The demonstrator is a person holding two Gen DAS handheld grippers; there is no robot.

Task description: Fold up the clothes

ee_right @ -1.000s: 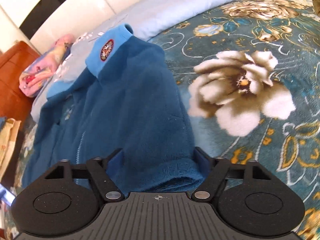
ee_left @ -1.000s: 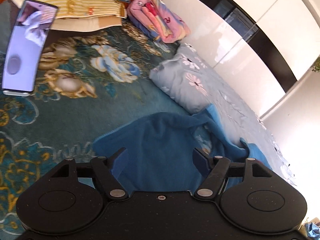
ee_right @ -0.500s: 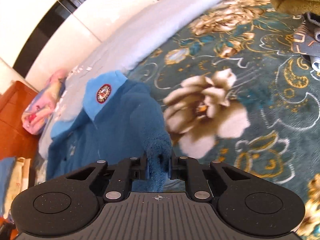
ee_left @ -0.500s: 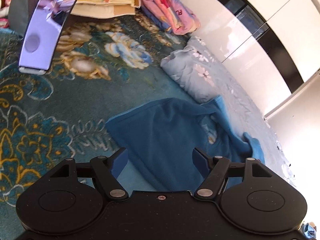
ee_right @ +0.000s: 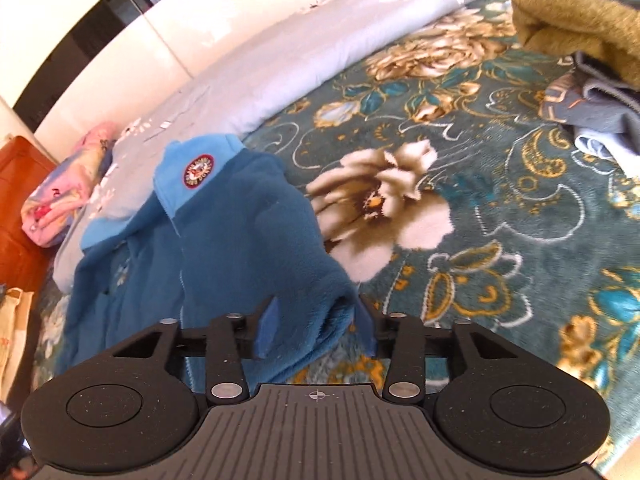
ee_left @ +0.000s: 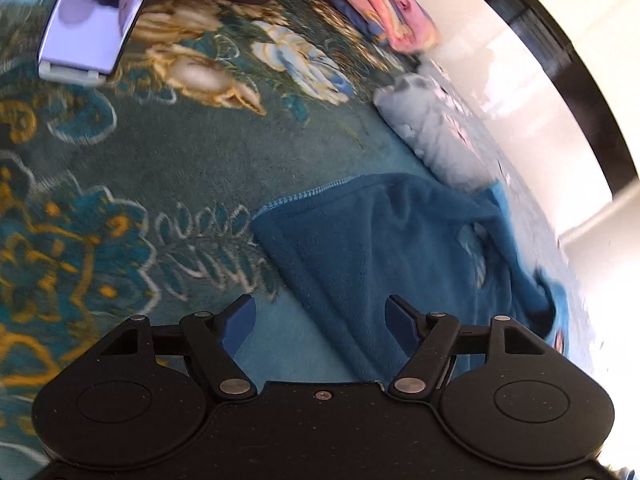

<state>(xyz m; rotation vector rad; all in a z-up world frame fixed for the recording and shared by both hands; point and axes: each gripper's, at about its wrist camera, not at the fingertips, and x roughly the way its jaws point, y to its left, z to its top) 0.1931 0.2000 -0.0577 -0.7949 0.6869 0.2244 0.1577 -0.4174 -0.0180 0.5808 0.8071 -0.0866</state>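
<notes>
A dark blue fleece jacket (ee_right: 248, 240) with a light blue collar and a round red badge (ee_right: 198, 171) lies on the teal floral blanket (ee_right: 500, 216). My right gripper (ee_right: 316, 328) is open, with the jacket's near edge bunched between its fingers. In the left wrist view the jacket's hem (ee_left: 360, 248) lies just ahead. My left gripper (ee_left: 320, 320) is open and empty, above the hem's near corner.
A phone (ee_left: 94, 20) lies on the blanket at far left. A pink folded cloth (ee_left: 384, 4) and a grey floral quilt (ee_left: 436, 136) lie beyond. An olive fleece (ee_right: 576, 28) and a pile of grey clothes (ee_right: 592, 108) sit at right. A white wall runs behind.
My right gripper was shut on the jacket's edge half a second ago and has opened. My left gripper has drawn back towards the hem and stayed open.
</notes>
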